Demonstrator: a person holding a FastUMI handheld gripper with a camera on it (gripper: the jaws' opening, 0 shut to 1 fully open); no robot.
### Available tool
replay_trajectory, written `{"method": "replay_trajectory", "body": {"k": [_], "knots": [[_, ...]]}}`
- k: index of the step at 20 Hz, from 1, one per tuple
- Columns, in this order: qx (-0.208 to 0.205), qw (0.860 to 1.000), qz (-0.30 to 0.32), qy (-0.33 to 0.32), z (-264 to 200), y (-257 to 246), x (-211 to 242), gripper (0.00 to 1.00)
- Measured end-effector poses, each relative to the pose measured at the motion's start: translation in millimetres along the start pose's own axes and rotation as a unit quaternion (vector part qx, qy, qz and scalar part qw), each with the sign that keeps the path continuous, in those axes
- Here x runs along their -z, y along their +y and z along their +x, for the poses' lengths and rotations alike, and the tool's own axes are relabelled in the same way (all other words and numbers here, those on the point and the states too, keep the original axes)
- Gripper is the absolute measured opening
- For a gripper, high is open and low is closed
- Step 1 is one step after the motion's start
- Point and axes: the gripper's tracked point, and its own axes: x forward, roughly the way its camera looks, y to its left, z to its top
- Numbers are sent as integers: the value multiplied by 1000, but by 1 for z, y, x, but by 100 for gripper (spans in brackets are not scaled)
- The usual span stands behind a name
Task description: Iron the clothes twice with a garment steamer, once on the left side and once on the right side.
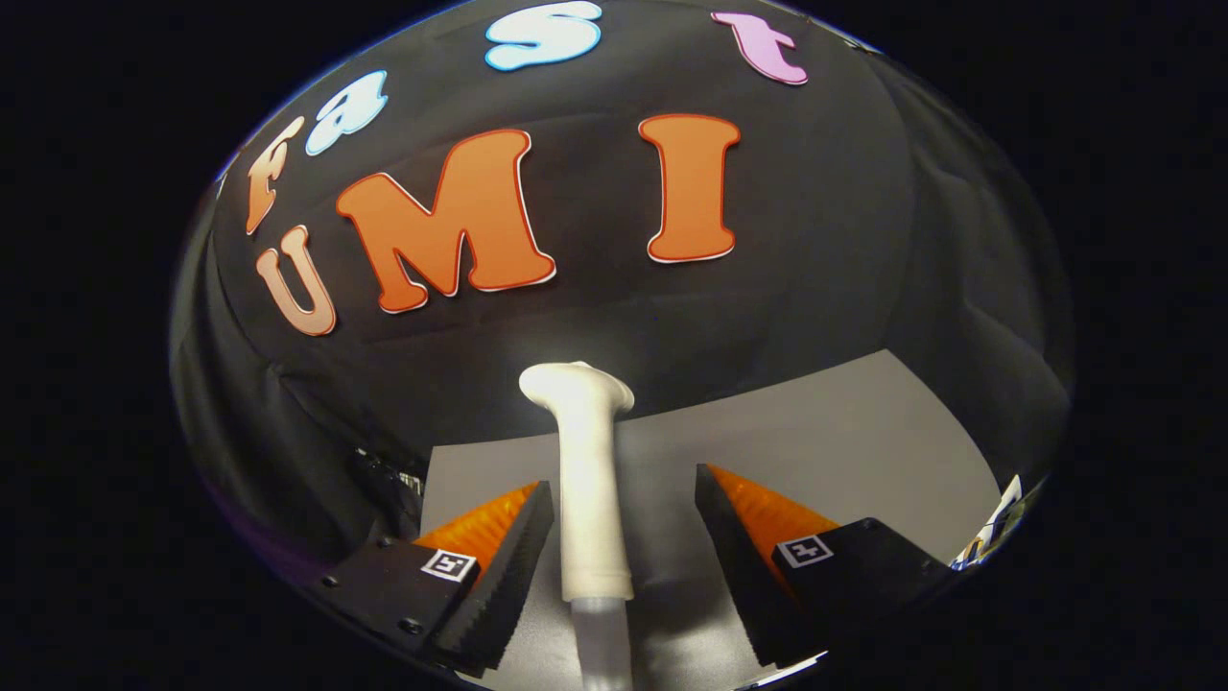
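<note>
Gripper view, read left to right.

Left finger (508, 547): stands close beside the steamer's handle, perhaps just brushing its lower part; contact cannot be confirmed.

Centre: the steamer (585, 480), a white handle standing between the two fingers. Its long axis runs straight away from the tongs (624, 509), roughly parallel to the fingers. The flared head lies beyond the fingertips, against the dark wall cloth. A paler collar and hose section continues from the handle's near end, back toward the base of the tongs.

Right finger (739, 537): clearly apart from the handle, with grey worktop (863, 432) showing in the gap.

State of tongs: spread wide, gripping nothing. The handle sits off-centre in the opening, nearer the left finger.

Judgement: step in hand is the grasp of the steamer; no ironing pass is begun. Closing should catch the handle across its width, since it lies lengthwise in the opening. A slight shift leftward would centre it first and avoid pushing it sideways.

Clothes: no garment identified. A small coloured patch at the worktop's far right is too blurred to name.
</note>
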Motion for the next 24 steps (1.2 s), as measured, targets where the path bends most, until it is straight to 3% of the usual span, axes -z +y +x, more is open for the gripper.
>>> {"method": "replay_trajectory", "body": {"k": [2, 5, 7, 10, 15, 24], "knots": [[-6, 1000, 7, 23, 11, 3, 8, 94], [-18, 998, 17, 55, 21, 11, 21, 76], [-22, 998, 17, 61, 23, 16, 24, 55], [-17, 998, 16, 58, 17, 18, 20, 46], [-22, 997, 70, -3, -10, 14, 0, 42], [4, 988, 68, -140, -144, 17, -12, 42]]}}
